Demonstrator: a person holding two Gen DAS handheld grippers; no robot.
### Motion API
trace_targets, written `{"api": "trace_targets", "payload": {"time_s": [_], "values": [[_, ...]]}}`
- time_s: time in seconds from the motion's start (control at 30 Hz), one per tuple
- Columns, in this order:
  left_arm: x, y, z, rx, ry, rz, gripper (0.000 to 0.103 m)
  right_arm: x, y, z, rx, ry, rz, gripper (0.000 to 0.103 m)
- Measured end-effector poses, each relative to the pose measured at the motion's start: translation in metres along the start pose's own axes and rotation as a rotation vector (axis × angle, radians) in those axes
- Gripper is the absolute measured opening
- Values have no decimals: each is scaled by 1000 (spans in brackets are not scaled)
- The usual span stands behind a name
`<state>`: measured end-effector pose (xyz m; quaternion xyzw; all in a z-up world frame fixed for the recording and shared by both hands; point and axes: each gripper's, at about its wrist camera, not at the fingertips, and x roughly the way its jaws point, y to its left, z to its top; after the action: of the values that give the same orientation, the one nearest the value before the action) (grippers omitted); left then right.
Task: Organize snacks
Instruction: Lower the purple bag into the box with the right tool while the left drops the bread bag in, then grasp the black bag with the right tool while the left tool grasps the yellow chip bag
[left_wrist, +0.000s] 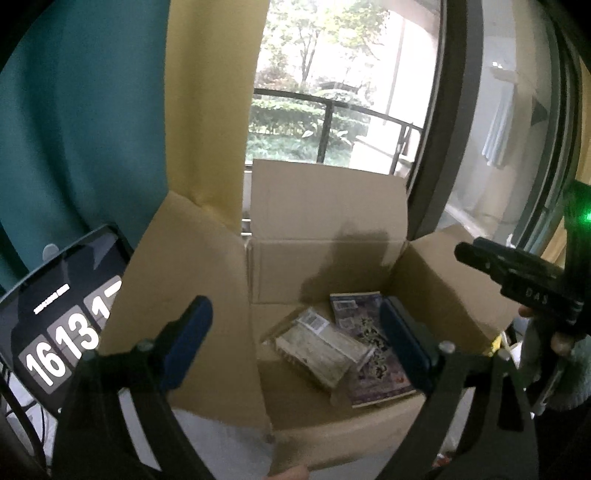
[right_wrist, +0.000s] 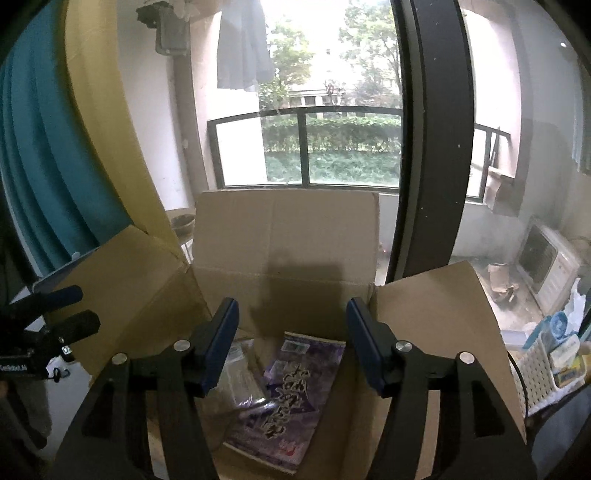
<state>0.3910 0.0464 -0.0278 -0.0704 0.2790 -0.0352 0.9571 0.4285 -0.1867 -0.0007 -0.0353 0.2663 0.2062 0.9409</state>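
Left gripper (left_wrist: 295, 343) jaws wide apart, empty, hovering over the near edge of an open cardboard box (left_wrist: 325, 258). Right gripper (right_wrist: 291, 347) jaws also apart, nothing between them, above the same box. Inside on the box floor: purple snack packet (right_wrist: 284, 398) lying flat, a pale clear-wrapped snack pack (left_wrist: 317, 350) just left, possibly overlapping it. Left of the box a tablet clock (left_wrist: 55, 332); far right a white basket (right_wrist: 546, 373). Window railing (right_wrist: 306, 147) beyond.

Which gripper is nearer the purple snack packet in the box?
Right. The right gripper hangs open directly above the purple packet; the left gripper, also open, sits over the pale packet beside it.
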Motion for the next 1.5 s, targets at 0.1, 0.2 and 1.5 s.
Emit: {"api": "trace_targets", "payload": {"time_s": [0.1, 0.2, 1.5], "values": [[-10, -1, -3, 2, -8, -6, 93, -9, 4, -1, -2, 3, 4, 64], [-26, -5, -6, 10, -22, -10, 93, -25, 11, -7, -10, 2, 11, 64], [-140, -5, -128, 72, 56, 8, 93, -152, 38, -128, 4, 55, 26, 64]]}}
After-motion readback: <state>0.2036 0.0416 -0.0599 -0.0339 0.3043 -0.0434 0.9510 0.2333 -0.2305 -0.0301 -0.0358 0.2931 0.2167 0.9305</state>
